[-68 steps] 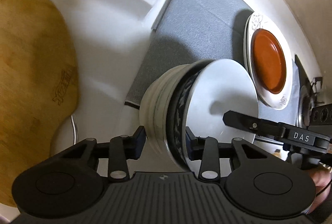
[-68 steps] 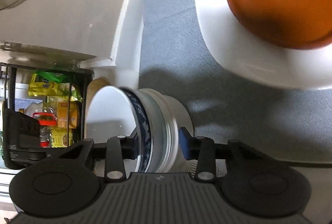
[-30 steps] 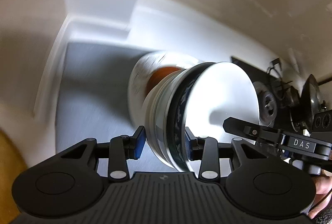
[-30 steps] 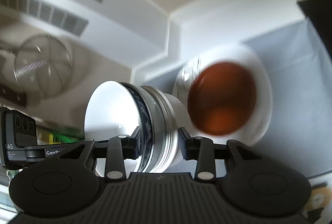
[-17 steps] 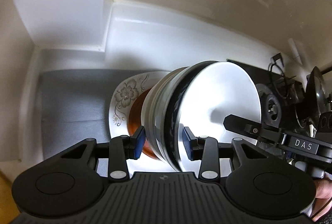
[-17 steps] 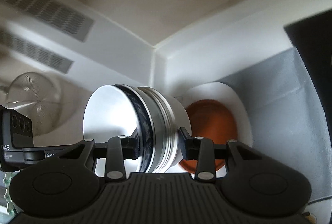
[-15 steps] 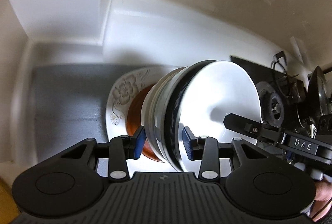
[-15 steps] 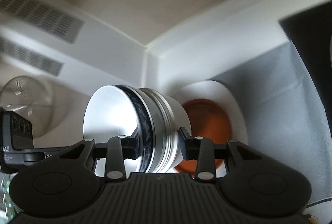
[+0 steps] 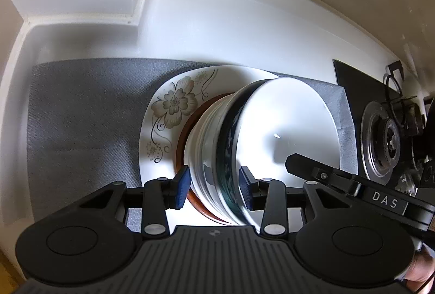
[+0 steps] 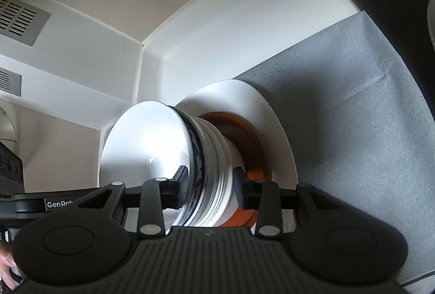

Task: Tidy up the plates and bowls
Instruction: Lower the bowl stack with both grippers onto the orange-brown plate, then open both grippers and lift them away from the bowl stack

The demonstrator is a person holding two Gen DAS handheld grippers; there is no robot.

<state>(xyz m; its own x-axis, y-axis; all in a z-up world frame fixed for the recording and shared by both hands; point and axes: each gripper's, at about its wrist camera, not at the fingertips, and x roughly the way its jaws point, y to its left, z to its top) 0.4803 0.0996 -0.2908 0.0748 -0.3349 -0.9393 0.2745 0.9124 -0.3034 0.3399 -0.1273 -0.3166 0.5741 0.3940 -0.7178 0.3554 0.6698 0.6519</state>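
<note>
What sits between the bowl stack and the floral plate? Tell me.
The brown dish lies between the bowl stack and the floral plate; the right wrist view shows it best.

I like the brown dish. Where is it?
In both wrist views the brown dish sits on the flowered plate, right behind the bowl stack both grippers hold.

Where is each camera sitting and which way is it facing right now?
Left wrist: on the left claw, facing along its fingers at the bowl stack over the brown dish and floral plate; the right claw's finger crosses in.
Right wrist: on the right claw, facing the same stack from the opposite side; a hand edge shows.
Shared: stack, brown dish, plate, grey mat.
</note>
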